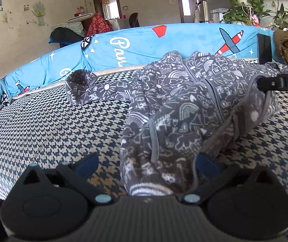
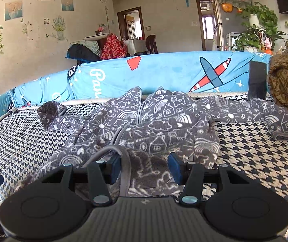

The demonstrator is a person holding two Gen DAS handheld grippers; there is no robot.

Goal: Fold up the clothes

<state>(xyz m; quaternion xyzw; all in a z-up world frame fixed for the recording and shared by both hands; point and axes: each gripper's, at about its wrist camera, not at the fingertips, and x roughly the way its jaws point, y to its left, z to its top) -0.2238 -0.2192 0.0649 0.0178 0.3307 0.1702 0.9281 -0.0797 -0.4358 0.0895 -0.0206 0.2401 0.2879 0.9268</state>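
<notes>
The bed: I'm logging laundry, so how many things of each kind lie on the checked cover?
Grey patterned garment: 1
Brown patterned cloth bundle: 1
Black box: 1
Total: 3

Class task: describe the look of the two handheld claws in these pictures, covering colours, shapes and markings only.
Both the left claw and the right claw have black bodies with two round discs, a ribbed grey centre strip, pale blue rivets and dark blue pads. White letters "DAS" mark the right claw's black finger in the left view.
</notes>
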